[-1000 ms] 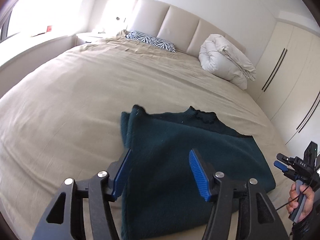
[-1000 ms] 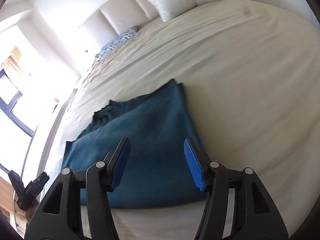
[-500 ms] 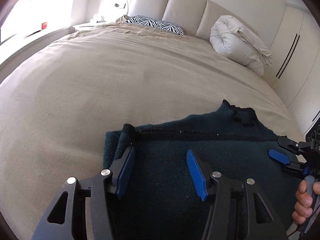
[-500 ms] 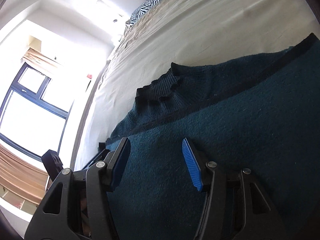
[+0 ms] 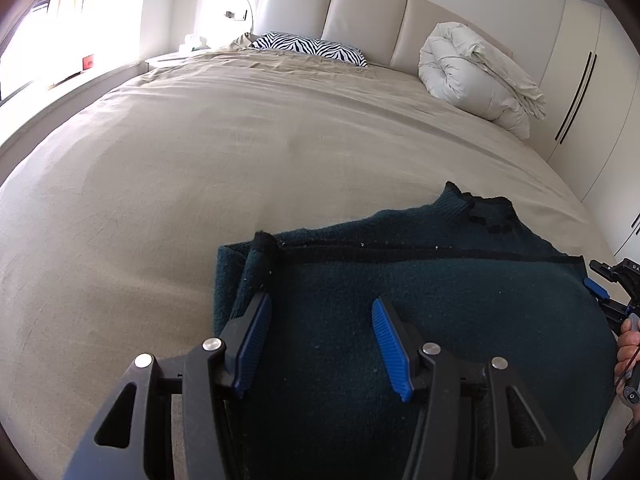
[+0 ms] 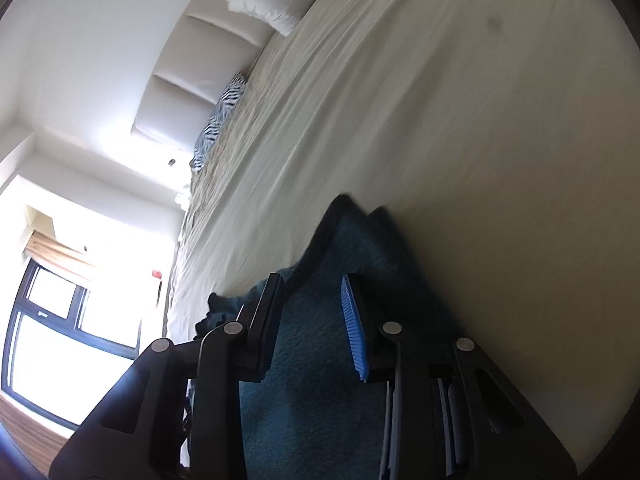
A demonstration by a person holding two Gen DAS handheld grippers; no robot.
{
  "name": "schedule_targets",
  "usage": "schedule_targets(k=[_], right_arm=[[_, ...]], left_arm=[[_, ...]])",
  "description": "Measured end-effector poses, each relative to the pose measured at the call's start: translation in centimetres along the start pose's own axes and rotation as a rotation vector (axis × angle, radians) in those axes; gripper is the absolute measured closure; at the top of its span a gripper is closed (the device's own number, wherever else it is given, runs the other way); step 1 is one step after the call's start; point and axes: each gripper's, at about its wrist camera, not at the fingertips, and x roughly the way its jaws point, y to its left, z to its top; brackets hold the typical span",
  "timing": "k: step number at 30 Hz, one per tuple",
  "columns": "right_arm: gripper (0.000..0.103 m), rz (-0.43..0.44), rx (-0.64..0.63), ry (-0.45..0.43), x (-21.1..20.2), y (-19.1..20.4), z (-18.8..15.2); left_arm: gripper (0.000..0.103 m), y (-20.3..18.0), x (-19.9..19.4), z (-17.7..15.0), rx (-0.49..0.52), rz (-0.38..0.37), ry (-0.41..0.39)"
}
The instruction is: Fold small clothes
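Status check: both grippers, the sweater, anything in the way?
Left hand-held gripper open over dark teal sweater. Right hand-held gripper closing at its edge. Bed clear nearby.

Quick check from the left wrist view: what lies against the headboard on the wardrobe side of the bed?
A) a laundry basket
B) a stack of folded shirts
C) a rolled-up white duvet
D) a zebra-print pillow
C: the rolled-up white duvet lies by the headboard next to the wardrobe; the zebra-print pillow is further toward the window.
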Motion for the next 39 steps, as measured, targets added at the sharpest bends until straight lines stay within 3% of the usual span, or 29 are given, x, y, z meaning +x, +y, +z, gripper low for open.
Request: schedule_targets(k=[2, 5, 7, 12, 16, 19, 25, 30, 34, 36, 39], right_arm=[[0.073, 0.006, 0.037, -0.021, -1.6, -0.7, 0.3], [0.073, 0.055, -0.05, 0.025, -3.4, 1.4, -2.1], [0.073, 0.13, -0.122, 0.106, -3.2, 3.9, -5.3], [0.073, 0.212, -0.307, 0.358, 0.5, 10.0, -15.2], [0.073, 0.156, -0.377, 0.453, 3.2, 11.2, -19.4], [0.073, 0.16, -0.307, 0.42, 2.7, 9.4, -18.4], [0.073, 0.115, -0.122, 0.213, -4.4, 1.8, -11.3], [0.073, 0.047, -0.044, 0.065, -9.1, -2.4, -8.8], [0.073, 0.009, -0.048, 0.021, -11.7, -2.9, -9.0], [0.073, 0.045, -0.048, 0.038, -12.4, -2.3, -9.8], [0.073, 0.099, -0.118, 0.079, -12.1, 0.9, -11.9]], left_arm=[[0.047, 0.0, 0.0, -0.1, 0.005, 0.007, 0.0], [0.047, -0.5, 0.0, -0.2, 0.027, 0.033, 0.001], [0.047, -0.8, 0.0, -0.3, 0.04, 0.048, 0.001], [0.047, -0.9, -0.1, -0.4, 0.051, 0.057, 0.001], [0.047, -0.7, -0.2, -0.5, 0.054, 0.049, -0.001], [0.047, -0.6, -0.2, -0.4, 0.052, 0.044, -0.002], [0.047, -0.6, -0.2, -0.4, 0.054, 0.045, -0.004], [0.047, -0.7, -0.3, -0.4, 0.061, 0.052, -0.003], [0.047, -0.8, -1.1, -0.1, 0.047, 0.05, 0.005], [0.047, -1.0, -2.8, -0.3, 0.01, 0.046, 0.01], [0.044, -2.9, -6.2, -2.0, 0.004, -0.027, 0.011]])
